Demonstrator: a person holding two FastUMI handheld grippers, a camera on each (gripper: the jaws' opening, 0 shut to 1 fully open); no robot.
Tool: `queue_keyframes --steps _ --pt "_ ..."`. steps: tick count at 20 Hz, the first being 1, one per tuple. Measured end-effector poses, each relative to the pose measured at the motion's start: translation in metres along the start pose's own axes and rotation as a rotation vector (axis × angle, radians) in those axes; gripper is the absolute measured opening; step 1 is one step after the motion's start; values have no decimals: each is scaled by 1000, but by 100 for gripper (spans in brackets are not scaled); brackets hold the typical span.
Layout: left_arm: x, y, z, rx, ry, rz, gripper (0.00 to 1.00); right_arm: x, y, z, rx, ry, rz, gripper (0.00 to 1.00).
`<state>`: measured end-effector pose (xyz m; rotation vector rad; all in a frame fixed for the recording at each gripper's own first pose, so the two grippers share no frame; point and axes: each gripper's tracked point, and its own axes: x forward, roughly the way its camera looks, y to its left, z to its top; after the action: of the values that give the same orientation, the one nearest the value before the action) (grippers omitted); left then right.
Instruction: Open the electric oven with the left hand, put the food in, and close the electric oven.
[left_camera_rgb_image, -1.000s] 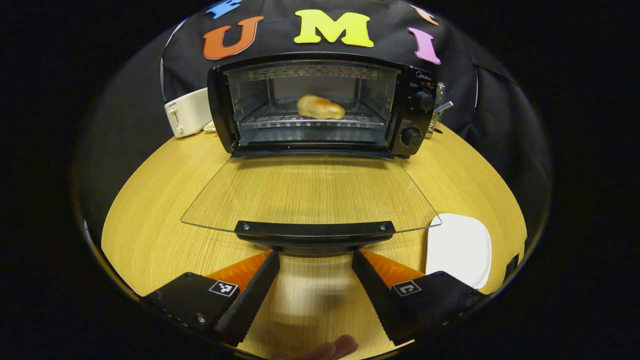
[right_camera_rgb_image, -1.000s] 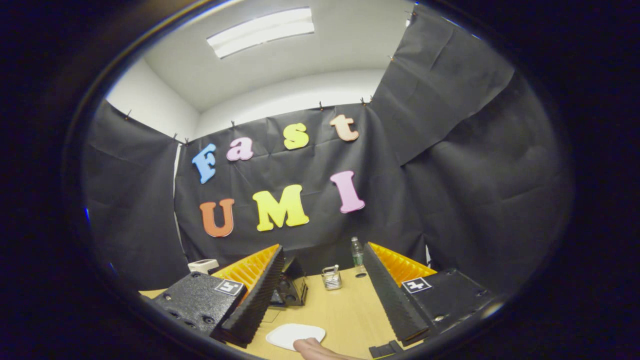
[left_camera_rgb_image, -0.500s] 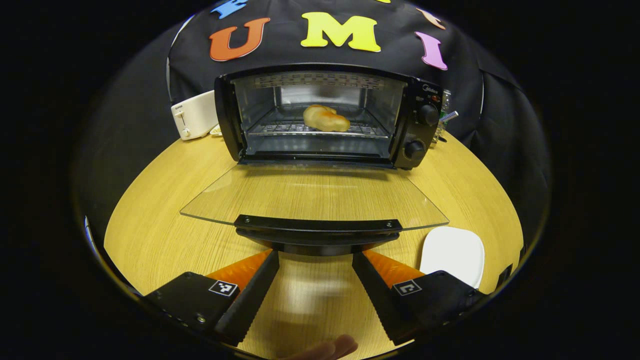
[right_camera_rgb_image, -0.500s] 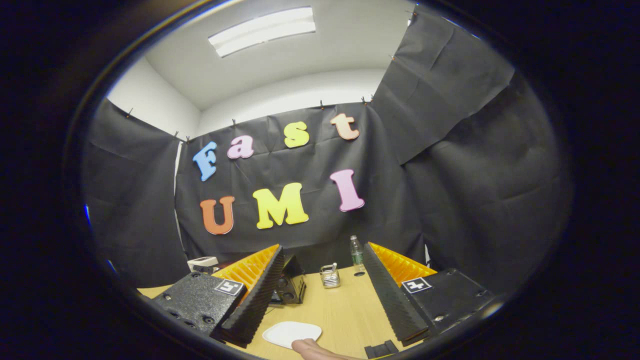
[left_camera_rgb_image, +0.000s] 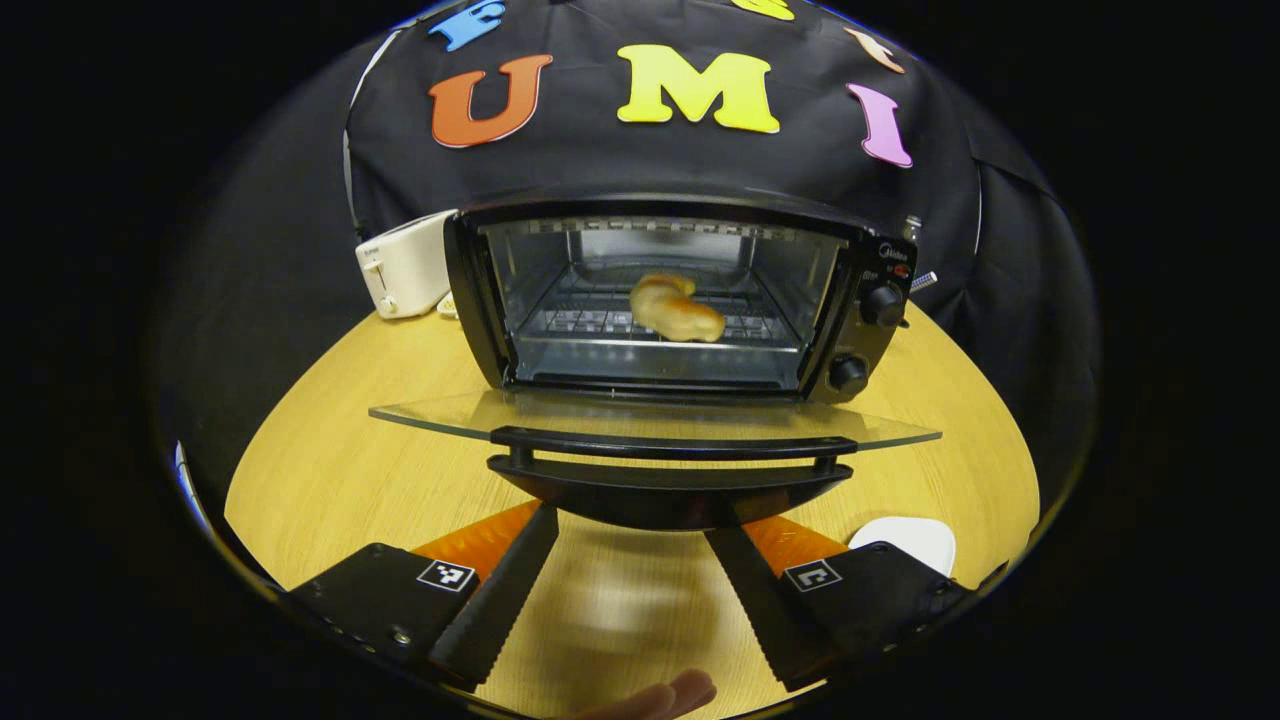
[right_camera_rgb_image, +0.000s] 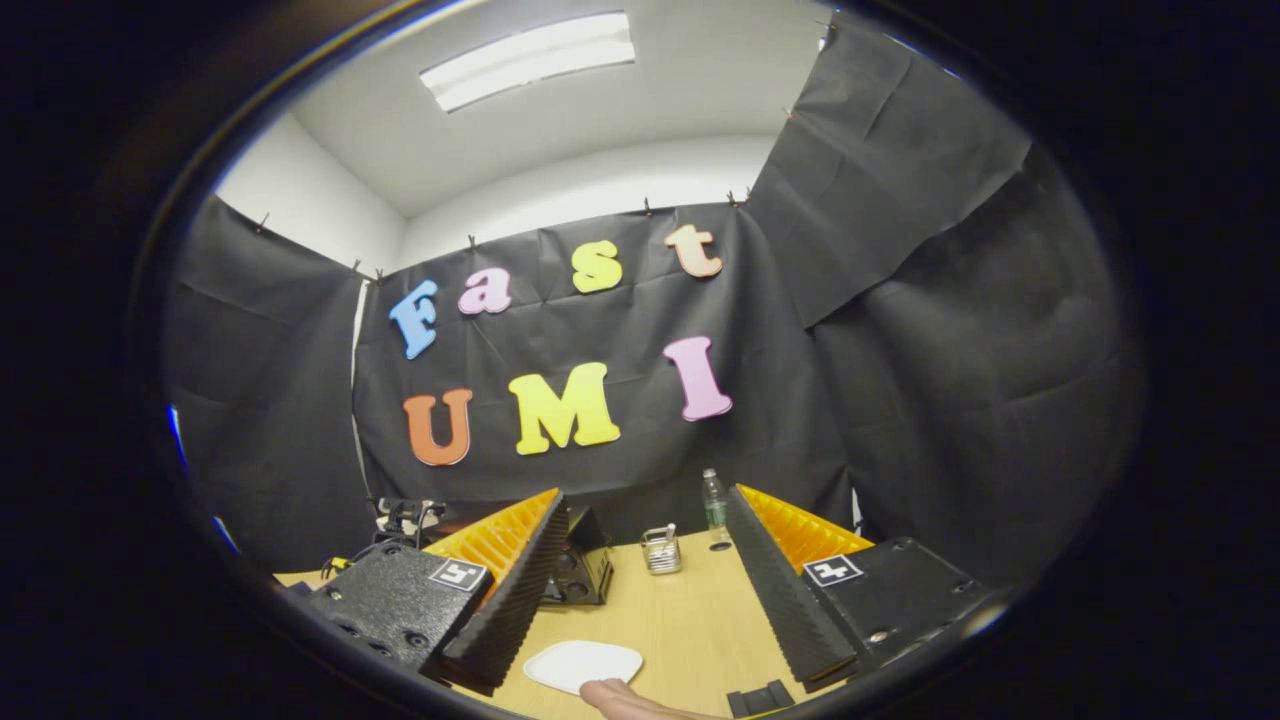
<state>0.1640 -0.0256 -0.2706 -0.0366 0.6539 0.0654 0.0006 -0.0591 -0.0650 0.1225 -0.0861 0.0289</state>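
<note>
Since a second ago you have dropped the left gripper (left_camera_rgb_image: 632, 520) lower and brought it closer to the electric oven (left_camera_rgb_image: 680, 295): the glass door (left_camera_rgb_image: 650, 418), which showed as a broad pane before, now shows nearly edge-on, and its black handle (left_camera_rgb_image: 670, 490) sits just above your fingertips. The plate (left_camera_rgb_image: 905, 535) has slid toward the lower right edge of the left gripper view. Your right gripper (right_camera_rgb_image: 640, 600) has barely shifted.

Taking the oven as the landmark and going left to right: a white toaster (left_camera_rgb_image: 405, 265) stands just beside the oven's left wall, toward the back of the wooden table (left_camera_rgb_image: 330, 470). The oven's door is down, flat and level. Inside, the food (left_camera_rgb_image: 675, 308), a golden bread piece, lies on the wire rack (left_camera_rgb_image: 590, 320), slightly right of the cavity's middle. Two knobs (left_camera_rgb_image: 882, 305) sit on the oven's right panel. The white plate lies on the table in front of the oven's right corner, partly behind your left gripper's finger.

Your left gripper's fingers are spread apart, gripping nothing, just below the handle; I cannot tell whether they touch it. In the right gripper view your right gripper is also spread wide, gripping nothing, raised and aimed high, with a small bottle (right_camera_rgb_image: 713, 505) beyond it.
</note>
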Motion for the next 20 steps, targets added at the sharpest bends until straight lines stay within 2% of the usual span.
queue_keyframes --steps 4,7,12,20 --pt "-8 -14 54 50 -168 -43 95 3 -2 -6 14 17 -9 96" --pt "-24 -11 75 100 -260 -50 97 7 0 -10 14 35 4 99" --pt "-57 -9 74 107 -300 -65 96 5 4 -13 16 44 12 98" --pt "-148 4 87 109 -498 -53 96 3 9 -14 4 42 20 97"
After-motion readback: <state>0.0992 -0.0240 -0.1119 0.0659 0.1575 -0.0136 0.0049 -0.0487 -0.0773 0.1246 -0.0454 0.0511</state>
